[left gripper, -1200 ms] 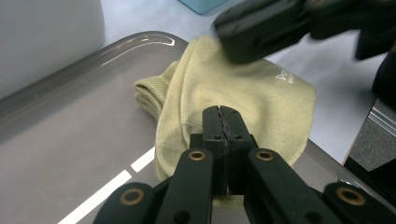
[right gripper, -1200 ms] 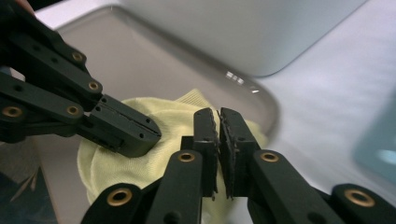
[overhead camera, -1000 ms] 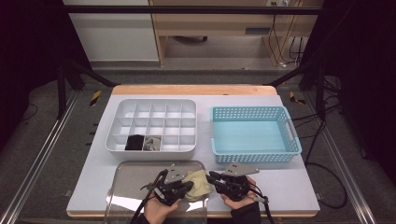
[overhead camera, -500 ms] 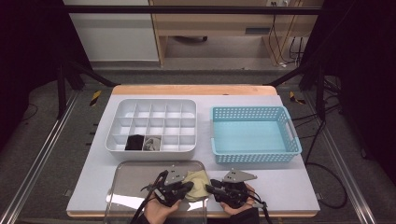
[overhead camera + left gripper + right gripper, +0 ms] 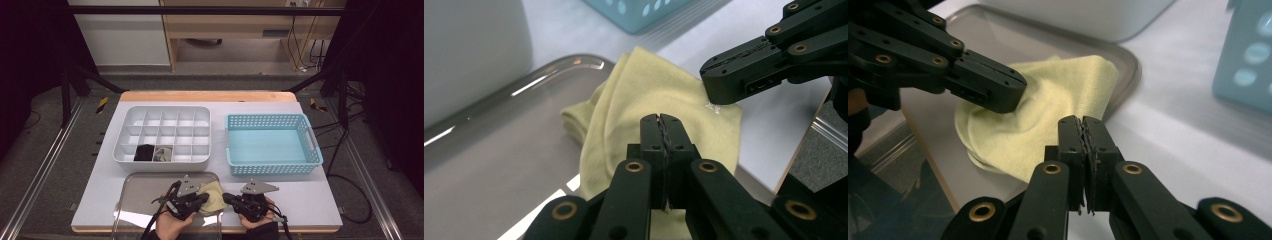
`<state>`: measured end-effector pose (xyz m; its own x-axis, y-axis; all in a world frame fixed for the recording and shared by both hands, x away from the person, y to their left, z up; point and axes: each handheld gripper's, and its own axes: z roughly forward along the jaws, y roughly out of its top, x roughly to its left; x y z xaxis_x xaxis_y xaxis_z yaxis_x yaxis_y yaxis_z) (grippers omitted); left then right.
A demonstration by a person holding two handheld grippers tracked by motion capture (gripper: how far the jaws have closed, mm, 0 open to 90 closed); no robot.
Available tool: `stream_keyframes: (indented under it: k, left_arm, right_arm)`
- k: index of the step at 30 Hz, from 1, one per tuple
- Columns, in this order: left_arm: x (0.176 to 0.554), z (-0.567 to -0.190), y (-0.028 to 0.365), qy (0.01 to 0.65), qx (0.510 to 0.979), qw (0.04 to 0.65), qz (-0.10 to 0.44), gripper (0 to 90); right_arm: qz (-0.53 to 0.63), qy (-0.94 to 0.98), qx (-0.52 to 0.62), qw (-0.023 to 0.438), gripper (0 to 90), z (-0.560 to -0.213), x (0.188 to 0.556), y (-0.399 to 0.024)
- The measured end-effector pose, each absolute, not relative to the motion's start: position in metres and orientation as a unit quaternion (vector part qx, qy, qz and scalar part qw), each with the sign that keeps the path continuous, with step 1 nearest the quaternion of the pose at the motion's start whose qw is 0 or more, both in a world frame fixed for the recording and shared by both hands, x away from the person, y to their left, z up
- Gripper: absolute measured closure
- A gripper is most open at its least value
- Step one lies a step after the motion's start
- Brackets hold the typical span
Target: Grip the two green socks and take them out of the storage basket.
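the yellow cloth (image 5: 212,197) is lying half on the clear tray (image 5: 135,200) at the tabletop's (image 5: 320,200) six o'clock edge, bunched between the two grippers. the left gripper (image 5: 660,131) is sitting with jaws together on the cloth's near edge, though i cannot tell if fabric is caught; the right gripper (image 5: 1083,132), jaws having just been closing and now together, is resting beside the cloth at its three o'clock edge, seemingly with nothing pinched. a lift from here is likely bringing up one corner or nothing, leaving the cloth dragging or slipping off the tray.
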<state>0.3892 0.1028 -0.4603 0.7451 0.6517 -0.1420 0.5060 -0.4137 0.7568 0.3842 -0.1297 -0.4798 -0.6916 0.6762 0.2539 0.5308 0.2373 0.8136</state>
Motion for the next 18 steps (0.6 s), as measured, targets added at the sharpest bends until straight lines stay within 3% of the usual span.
stream_keyframes:
  k: [5,11,18]
  left_arm:
    - [0.397,-0.466,0.091,0.353,0.843,0.398,0.083,89.2]
    - [0.401,-0.469,0.088,0.362,0.841,0.397,0.072,89.1]
    - [0.397,-0.457,0.106,0.366,0.825,0.425,0.074,86.6]
  right_arm:
    - [0.492,0.784,0.367,0.094,88.8,-0.468,0.381,-0.130]
    - [0.500,0.792,0.340,0.084,89.3,-0.460,0.379,-0.122]
    - [0.495,0.801,0.328,0.082,89.3,-0.458,0.379,-0.113]
